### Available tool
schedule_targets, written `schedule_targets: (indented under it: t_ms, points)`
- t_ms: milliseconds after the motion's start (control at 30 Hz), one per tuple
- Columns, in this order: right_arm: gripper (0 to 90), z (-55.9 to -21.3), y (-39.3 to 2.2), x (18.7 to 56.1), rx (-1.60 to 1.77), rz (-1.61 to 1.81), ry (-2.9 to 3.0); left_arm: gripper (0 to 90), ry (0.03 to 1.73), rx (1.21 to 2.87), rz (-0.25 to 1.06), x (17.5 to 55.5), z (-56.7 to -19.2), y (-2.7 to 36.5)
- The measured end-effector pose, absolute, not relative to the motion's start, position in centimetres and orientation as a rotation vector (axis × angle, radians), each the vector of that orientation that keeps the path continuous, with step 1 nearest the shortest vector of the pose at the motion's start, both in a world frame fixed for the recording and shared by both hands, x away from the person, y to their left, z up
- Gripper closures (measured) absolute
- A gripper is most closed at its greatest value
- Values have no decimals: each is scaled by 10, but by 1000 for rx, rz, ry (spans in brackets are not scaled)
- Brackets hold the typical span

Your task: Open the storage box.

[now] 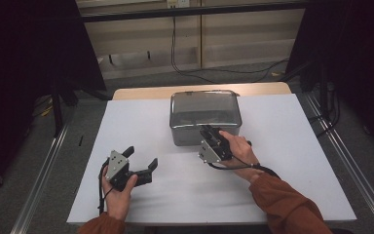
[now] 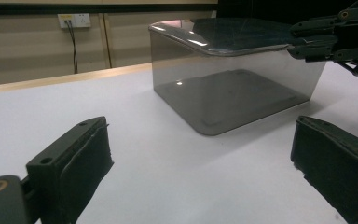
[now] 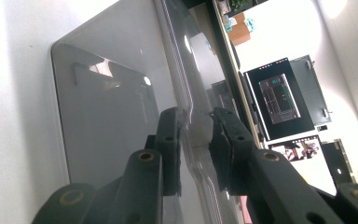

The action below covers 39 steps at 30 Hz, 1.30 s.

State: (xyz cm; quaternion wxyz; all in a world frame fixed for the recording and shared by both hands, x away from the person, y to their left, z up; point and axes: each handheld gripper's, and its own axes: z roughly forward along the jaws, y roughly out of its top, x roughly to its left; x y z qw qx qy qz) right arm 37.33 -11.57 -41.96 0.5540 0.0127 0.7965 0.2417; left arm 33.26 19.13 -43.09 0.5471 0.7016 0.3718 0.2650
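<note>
Jaws first: on my right gripper [image 3: 196,140] they stand narrow on either side of the near rim of the box [image 1: 205,117], one jaw outside the wall and one inside, and from the right gripper view I take them to be clamped on that thin clear edge, though the glare makes the contact itself hard to read. My left gripper [image 1: 142,161] is spread wide with nothing between its jaws, resting low over the counter [image 1: 282,161] to the left of the box and well apart from it; its own view looks across the white sheet at the box's corner. The box is a smoky, see-through tub with a glossy flange, sitting toward the far middle of the counter, upright, and looks empty. I judge the step in hand to be the taking of the rim, just settled. Next I would need to lift or drag by that one edge, slowly, since a single pinch on slick plastic could slip or tip the box; bringing my left gripper in on the other side would steady it.
</note>
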Motion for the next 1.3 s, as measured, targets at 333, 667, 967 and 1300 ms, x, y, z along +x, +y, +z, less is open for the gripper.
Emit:
schedule_targets:
  t_ms: [333,667,967,1300]
  points:
    - [750,-415,-118,373,42,603,1886,60,841,1688,594,356,-423,175]
    - [763,-413,-117,372,37,618,1879,24,794,1715,557,381,-423,160]
    - [771,-411,-117,372,34,624,1869,42,708,1704,581,395,-415,146]
    - [784,-405,-117,372,32,635,1845,82,734,1695,610,417,-413,131]
